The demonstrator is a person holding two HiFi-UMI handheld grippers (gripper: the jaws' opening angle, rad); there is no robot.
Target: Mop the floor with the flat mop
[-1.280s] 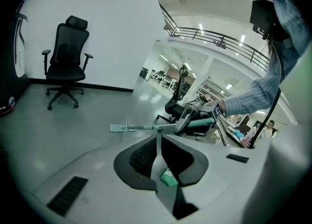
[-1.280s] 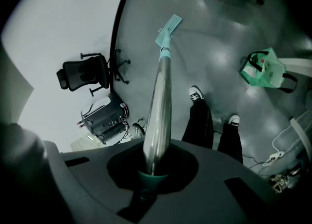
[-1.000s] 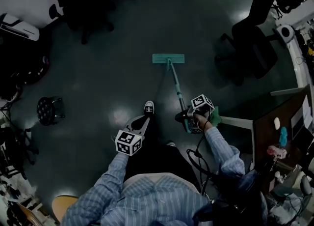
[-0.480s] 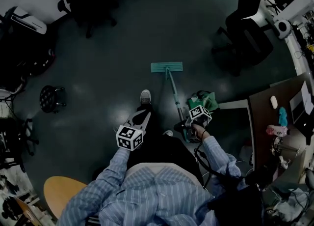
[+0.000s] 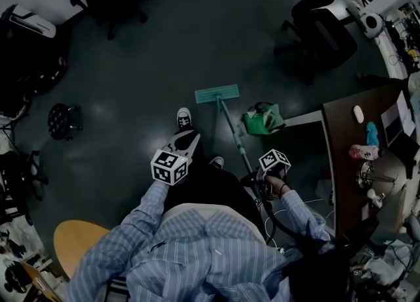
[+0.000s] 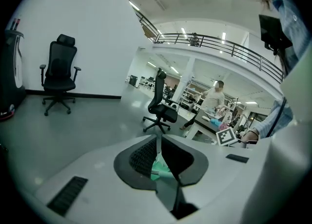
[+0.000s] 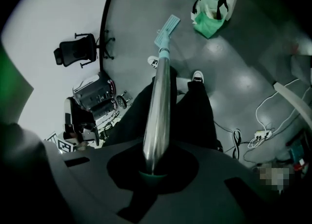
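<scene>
Flat mop (image 5: 217,94) head on floor (image 5: 131,84), right tool (image 5: 256,178) clamped on its handle (image 5: 231,130), left tool (image 5: 188,139) closed, empty

mop handle (image 7: 158,113): smooth shiny metal | floor (image 5: 151,64): glossy | shirt (image 5: 197,248): striped cloth

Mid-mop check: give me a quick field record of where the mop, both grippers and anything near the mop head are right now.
mop head: flat on the floor, just ahead and right of the forward shoe
handle: slants back from the head to the right gripper
right gripper: shut on the handle at its upper end
left gripper: jaws together, empty, off the mop
green bag: on the floor right of the head, apart from it
</scene>
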